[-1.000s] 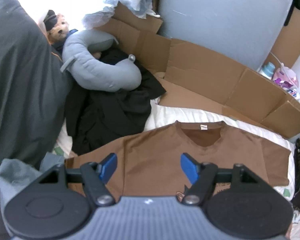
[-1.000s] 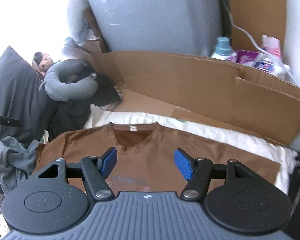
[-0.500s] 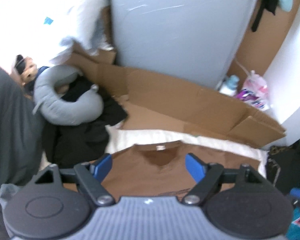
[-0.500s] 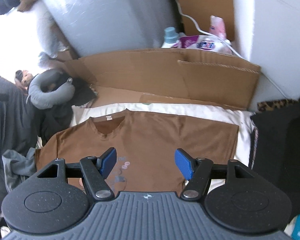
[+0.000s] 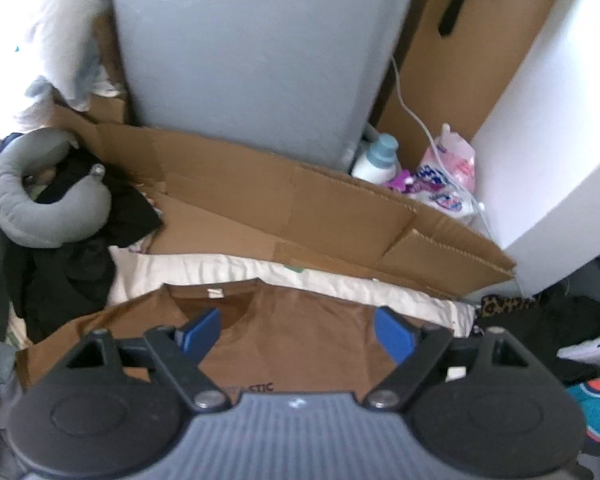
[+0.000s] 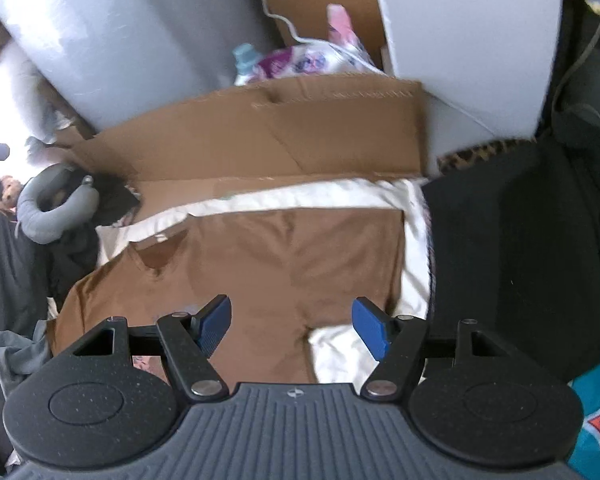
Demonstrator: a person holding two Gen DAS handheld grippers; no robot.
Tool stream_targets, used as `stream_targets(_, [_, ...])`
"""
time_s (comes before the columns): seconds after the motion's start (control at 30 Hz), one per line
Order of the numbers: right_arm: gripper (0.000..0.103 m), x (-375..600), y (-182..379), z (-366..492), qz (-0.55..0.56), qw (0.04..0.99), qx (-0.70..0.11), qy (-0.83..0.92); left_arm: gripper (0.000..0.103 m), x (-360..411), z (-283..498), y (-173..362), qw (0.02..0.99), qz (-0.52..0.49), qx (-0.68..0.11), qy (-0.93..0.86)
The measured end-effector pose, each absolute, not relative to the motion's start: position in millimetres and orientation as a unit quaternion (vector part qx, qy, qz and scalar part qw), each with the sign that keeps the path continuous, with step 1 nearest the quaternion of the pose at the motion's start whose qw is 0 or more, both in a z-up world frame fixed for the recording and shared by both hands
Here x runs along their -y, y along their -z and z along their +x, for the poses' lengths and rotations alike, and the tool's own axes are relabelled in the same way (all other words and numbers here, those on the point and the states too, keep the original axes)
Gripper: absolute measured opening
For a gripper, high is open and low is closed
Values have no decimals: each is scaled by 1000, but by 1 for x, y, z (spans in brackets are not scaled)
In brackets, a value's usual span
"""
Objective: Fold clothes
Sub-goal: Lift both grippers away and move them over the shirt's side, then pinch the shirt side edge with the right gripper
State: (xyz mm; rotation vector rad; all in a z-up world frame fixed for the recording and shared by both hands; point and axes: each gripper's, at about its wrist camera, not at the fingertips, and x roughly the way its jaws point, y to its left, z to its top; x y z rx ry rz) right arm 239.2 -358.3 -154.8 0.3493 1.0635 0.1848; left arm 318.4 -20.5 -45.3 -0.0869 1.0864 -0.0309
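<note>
A brown T-shirt lies spread flat, front up, on a white sheet; its collar with a white label points toward the cardboard. My left gripper hovers over the shirt's chest just right of the collar, its jaws opening with nothing between the blue pads. In the right wrist view the same brown T-shirt shows its right sleeve near the sheet's edge. My right gripper hangs open above the sleeve and armpit area, holding nothing.
Flattened cardboard stands behind the sheet against a grey panel. A grey neck pillow and black clothes lie at the left. Bottles and bags sit at the back right. A black garment and teal cloth lie to the right.
Both grippers have swung to the right across the shirt, the left from its left side to the collar, the right toward the right sleeve. The left jaws stand wider. Nothing was grasped.
</note>
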Motion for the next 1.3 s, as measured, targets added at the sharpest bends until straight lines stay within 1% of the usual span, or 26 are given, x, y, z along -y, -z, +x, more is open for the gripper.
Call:
stream_targets(0.1, [73, 366, 175, 239, 166, 835, -516, -91, 86, 47, 322, 70, 846, -32, -531, 20])
stream_targets(0.3, [73, 370, 207, 250, 183, 824, -529, -85, 86, 88, 315, 114, 845, -35, -532, 44])
stream_targets(0.53, [73, 357, 239, 260, 155, 828, -529, -99, 86, 115, 303, 175, 833, -32, -549, 61])
stream_targets(0.63, [73, 359, 250, 261, 161, 834, -521, -88, 86, 119, 301, 201, 826, -26, -560, 56])
stream_targets(0.87, [73, 370, 292, 257, 196, 831, -516, -64, 86, 133, 303, 245, 806, 30, -584, 89])
stream_targets(0.97, [73, 368, 309, 256, 195, 833, -515, -58, 86, 141, 303, 262, 803, 54, -585, 101])
stream_targets(1.13, [73, 367, 324, 259, 194, 844, -499, -36, 86, 154, 301, 286, 785, 79, -597, 145])
stream_targets(1.23, [73, 371, 330, 261, 207, 848, -487, -28, 86, 161, 294, 296, 777, 116, -594, 172])
stream_targets(1.3, [73, 372, 335, 260, 210, 853, -477, -26, 86, 162, 292, 302, 776, 119, -592, 184])
